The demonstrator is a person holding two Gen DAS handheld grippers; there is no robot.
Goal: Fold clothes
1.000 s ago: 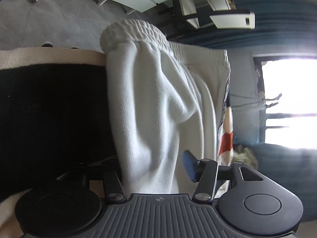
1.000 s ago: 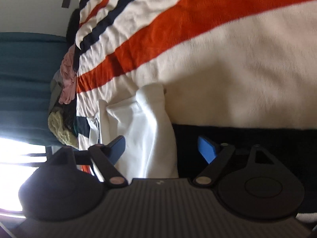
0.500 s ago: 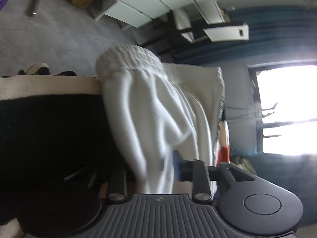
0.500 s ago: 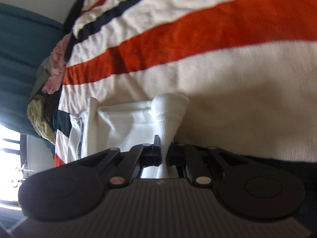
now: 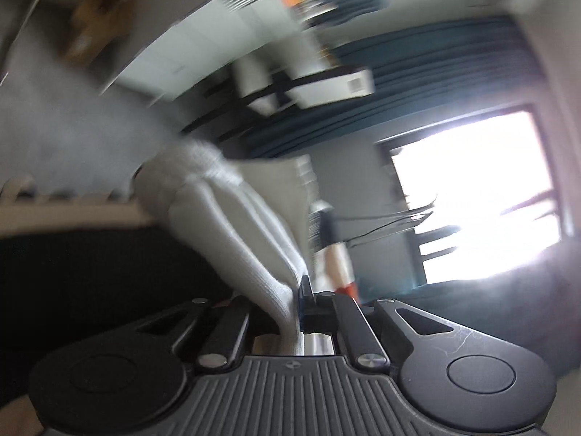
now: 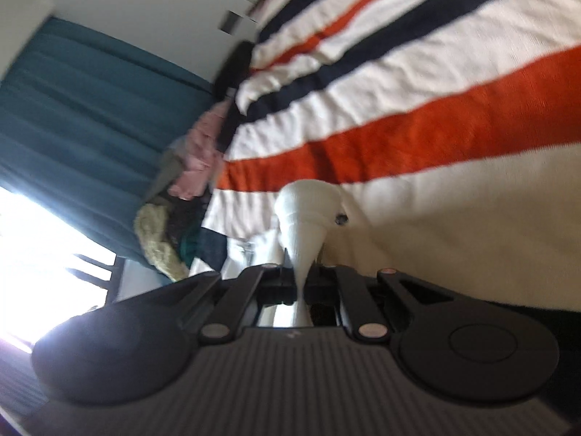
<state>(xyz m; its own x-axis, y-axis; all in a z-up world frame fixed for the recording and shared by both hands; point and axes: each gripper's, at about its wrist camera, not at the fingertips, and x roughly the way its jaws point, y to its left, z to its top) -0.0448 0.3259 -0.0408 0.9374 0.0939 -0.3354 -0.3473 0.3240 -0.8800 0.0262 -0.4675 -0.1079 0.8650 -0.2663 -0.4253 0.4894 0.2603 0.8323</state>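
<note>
White ribbed sweatpants with an elastic waistband lie on the striped blanket. My left gripper is shut on a bunched fold of them, and the cloth stretches away from the jaws toward the waistband. In the right wrist view my right gripper is shut on another part of the white sweatpants, which rise in a narrow cone from between the fingers. Both views are blurred by motion.
The bed carries a blanket with cream, orange and navy stripes and a black band. A pile of other clothes sits at the bed's far edge by teal curtains. A bright window and white cabinets lie beyond.
Both grippers went from open around the sweatpants to shut on them. Both have since risen and rolled, pulling the pinched cloth up off the blanket.
</note>
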